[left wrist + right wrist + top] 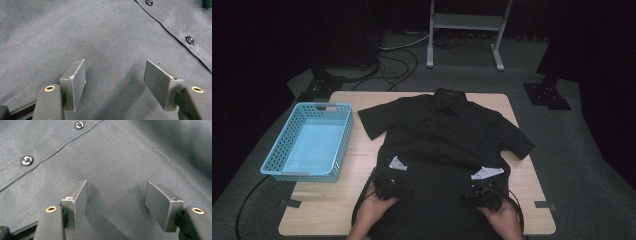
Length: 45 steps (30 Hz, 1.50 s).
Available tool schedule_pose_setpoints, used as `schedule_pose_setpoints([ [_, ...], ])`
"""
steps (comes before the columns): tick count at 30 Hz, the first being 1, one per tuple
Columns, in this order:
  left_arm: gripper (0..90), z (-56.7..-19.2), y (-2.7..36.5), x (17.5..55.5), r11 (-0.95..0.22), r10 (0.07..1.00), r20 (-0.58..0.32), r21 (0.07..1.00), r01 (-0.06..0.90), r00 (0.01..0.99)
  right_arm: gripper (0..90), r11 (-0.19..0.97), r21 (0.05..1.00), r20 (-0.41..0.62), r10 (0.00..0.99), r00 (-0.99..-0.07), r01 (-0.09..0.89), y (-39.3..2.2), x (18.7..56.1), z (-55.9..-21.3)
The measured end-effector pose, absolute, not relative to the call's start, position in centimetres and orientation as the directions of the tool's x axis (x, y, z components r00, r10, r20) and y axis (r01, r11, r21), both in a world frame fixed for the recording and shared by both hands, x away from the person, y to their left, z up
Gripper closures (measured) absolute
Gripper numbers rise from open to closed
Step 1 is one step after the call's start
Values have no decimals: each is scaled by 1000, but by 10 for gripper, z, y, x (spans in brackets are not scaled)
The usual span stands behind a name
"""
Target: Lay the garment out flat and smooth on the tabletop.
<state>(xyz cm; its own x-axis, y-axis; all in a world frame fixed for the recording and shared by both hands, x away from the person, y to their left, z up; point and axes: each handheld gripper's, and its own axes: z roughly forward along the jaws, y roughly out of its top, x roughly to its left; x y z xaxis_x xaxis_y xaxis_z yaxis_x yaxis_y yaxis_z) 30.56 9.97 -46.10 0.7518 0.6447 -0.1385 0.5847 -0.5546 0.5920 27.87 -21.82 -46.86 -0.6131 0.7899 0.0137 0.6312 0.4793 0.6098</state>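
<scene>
While black shirt [442, 145] lies flat, left hand-held gripper [115, 82] and right hand-held gripper [116, 202] over its lower front, jaws apart, empty

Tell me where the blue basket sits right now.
In the high view the blue basket sits at the left edge of the table, just left of the black shirt and its near sleeve, ahead of the left gripper.

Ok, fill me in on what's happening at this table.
A person works a black short-sleeved shirt spread front-up and buttoned on the wooden table. The left gripper and right gripper sit over its lower half, either side of the button placket, jaws open with no fabric pinched. A blue basket stands empty at the left.
</scene>
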Motion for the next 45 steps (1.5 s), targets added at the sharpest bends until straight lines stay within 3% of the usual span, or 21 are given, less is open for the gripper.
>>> schedule_pose_setpoints([
  [4,334,-460,98,288,-577,619,-153,577,578,771,310,502,602,13,771,-636,621,-221,255,-469],
  [7,326,-458,96,281,-596,595,-176,558,577,785,296,540,542,40,749,-661,644,-220,249,-463],
  [9,291,-458,97,279,-607,603,-141,557,566,785,290,527,536,65,753,-654,660,-225,252,-458],
  [13,193,-459,101,284,-602,634,-98,561,568,767,221,442,577,50,820,-570,687,-243,270,-453],
  [23,111,-464,106,295,-586,674,-57,566,580,736,136,356,554,9,901,-434,752,-259,312,-468],
  [45,97,-464,91,331,-553,705,-72,568,610,706,90,413,500,11,876,-482,761,-263,391,-466],
])
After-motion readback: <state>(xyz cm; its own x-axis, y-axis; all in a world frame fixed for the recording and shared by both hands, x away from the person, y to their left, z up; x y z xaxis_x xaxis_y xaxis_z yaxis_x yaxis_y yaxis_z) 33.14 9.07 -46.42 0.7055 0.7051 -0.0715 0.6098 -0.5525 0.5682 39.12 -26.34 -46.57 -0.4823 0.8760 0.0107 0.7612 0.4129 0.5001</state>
